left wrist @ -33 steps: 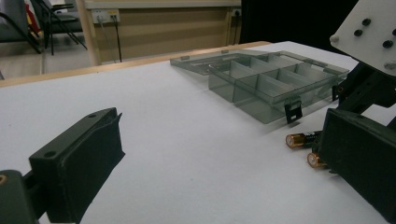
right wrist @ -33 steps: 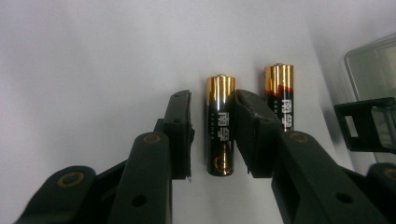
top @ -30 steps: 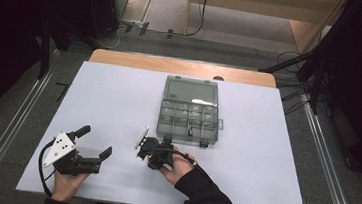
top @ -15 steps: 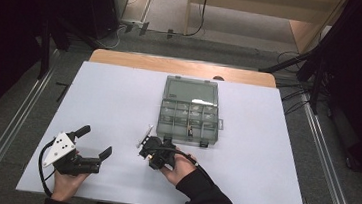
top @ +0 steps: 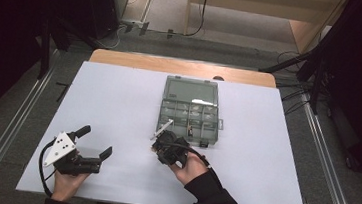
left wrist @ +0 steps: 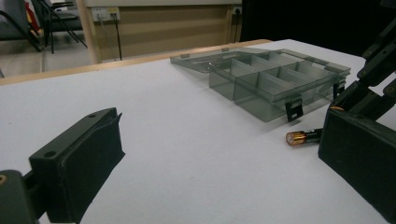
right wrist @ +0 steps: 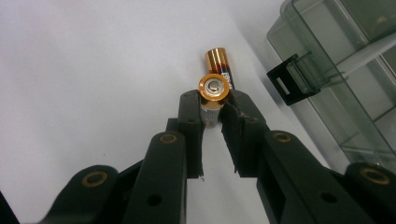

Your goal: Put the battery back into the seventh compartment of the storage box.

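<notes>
Right claw [right wrist: 212, 109] clamped on upright battery [right wrist: 214, 88], second battery [right wrist: 218, 63] just beyond; left claw [left wrist: 219, 154] apart.

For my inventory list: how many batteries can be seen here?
2. One battery stands clamped between the right gripper jaws. Another battery lies on the white table just beyond, near the box. More may be hidden inside it.

The right gripper [right wrist: 214, 109] clamps a battery [right wrist: 213, 93], gold end up. A second battery [right wrist: 219, 64] lies on the white surface [right wrist: 93, 70] beyond, beside the grey box [right wrist: 345, 79].
</notes>
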A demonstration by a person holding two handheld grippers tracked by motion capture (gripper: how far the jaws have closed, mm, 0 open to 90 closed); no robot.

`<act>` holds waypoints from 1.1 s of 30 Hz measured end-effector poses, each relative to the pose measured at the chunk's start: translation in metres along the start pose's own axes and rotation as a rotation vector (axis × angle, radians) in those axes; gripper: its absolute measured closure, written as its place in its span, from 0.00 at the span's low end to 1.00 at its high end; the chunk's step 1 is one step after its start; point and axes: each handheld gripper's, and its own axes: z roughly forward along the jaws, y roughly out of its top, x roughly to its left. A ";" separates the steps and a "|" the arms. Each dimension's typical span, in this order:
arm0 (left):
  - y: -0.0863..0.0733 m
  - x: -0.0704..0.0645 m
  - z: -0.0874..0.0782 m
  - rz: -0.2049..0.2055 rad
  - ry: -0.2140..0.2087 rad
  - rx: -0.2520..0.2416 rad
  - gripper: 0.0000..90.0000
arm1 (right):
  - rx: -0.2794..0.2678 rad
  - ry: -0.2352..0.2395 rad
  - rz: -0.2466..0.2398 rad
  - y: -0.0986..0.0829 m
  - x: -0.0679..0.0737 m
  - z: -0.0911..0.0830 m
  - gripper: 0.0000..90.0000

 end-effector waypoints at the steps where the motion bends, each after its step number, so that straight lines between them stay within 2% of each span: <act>1: 0.000 0.000 0.000 0.000 -0.001 -0.001 0.00 | -0.015 0.012 0.011 -0.003 -0.002 -0.002 0.87; 7: 0.000 0.000 0.000 -0.002 -0.002 0.001 0.00 | -0.040 0.050 0.039 -0.012 -0.007 -0.007 0.87; 11: 0.000 0.000 0.000 -0.001 0.000 0.000 0.00 | -0.078 0.093 0.079 -0.019 -0.016 -0.015 0.87; 22: 0.000 0.000 0.001 -0.001 0.002 0.002 0.00 | -0.212 0.213 0.264 -0.051 -0.066 -0.040 0.87; 28: 0.000 0.000 0.001 0.000 0.000 0.002 0.00 | -0.263 0.244 0.331 -0.065 -0.088 -0.048 0.87; 33: 0.000 0.000 0.001 0.001 0.000 0.003 0.00 | -0.271 0.248 0.372 -0.069 -0.101 -0.053 0.87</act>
